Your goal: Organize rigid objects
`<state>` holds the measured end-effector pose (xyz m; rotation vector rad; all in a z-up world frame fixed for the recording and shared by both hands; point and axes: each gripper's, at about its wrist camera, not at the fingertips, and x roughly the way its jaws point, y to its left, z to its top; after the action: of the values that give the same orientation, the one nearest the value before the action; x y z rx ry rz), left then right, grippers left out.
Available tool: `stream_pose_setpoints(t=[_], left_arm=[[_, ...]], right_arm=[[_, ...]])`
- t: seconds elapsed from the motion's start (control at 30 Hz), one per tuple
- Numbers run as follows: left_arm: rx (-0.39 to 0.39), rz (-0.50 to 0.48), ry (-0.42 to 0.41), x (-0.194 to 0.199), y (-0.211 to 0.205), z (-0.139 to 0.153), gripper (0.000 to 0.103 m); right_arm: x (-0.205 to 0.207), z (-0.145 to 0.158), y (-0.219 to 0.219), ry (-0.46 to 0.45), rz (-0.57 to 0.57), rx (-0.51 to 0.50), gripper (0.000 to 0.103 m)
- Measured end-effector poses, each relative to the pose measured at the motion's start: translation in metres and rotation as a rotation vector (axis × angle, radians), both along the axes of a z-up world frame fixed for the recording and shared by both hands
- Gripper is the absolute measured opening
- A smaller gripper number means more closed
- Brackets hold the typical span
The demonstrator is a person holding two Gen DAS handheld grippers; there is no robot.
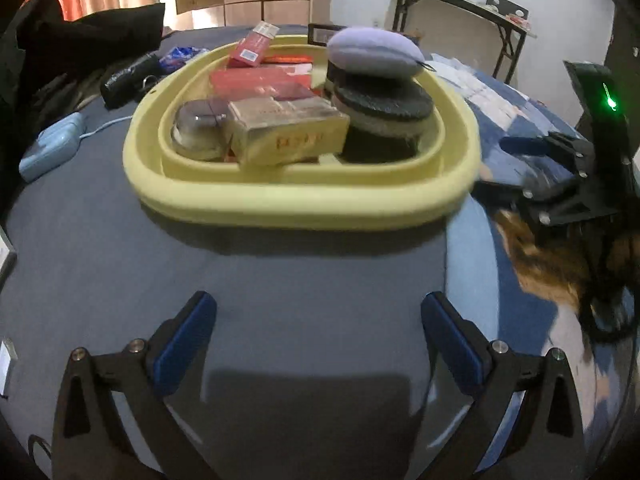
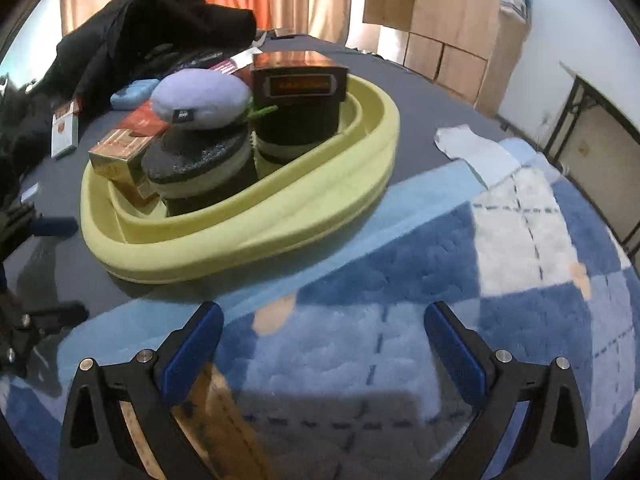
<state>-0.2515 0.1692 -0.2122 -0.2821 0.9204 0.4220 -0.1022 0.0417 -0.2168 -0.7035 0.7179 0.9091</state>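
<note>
A pale yellow basin (image 1: 300, 200) sits on the dark bedsheet, straight ahead of my left gripper (image 1: 320, 320), which is open and empty over bare sheet. The basin holds a gold box (image 1: 288, 136), red boxes (image 1: 260, 84), a silver round case (image 1: 196, 128), dark round discs (image 1: 384, 104) and a lilac cushion (image 1: 372, 54) on top. In the right wrist view the basin (image 2: 248, 232) lies ahead and to the left, with a brown box (image 2: 300, 80) stacked high. My right gripper (image 2: 324, 328) is open and empty above the blue checked blanket.
Black clothing (image 1: 88, 40) is heaped at the back left, beside a light blue device (image 1: 52, 146) with a cable. A white cigarette pack (image 2: 64, 132) and a white cloth (image 2: 476, 148) lie on the bed. A wooden strip (image 2: 216, 412) lies under the right gripper. A folding table (image 1: 460, 12) stands behind.
</note>
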Motion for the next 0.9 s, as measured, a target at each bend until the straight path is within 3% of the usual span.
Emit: stream_pose_setpoints(t=[0.17, 0.47, 0.83, 0.9], left_arm=[[0.043, -0.025, 0.011, 0.019, -0.003, -0.002, 0.103], [0.048, 0.003, 0.002, 0.039, 0.010, -0.002, 0.103], [0.075, 0.010, 0.004, 0.039, 0.004, -0.003, 0.103], [0.044, 0.010, -0.004, 0.037, 0.008, -0.004, 0.103]], right_arm=[[0.000, -0.003, 0.008, 0.018, 0.011, -0.001, 0.103], [0.013, -0.012, 0.018, 0.026, 0.044, -0.013, 0.103], [0.007, -0.021, 0.034, -0.011, 0.089, -0.033, 0.103], [0.007, -0.022, 0.034, -0.007, 0.086, -0.035, 0.103]])
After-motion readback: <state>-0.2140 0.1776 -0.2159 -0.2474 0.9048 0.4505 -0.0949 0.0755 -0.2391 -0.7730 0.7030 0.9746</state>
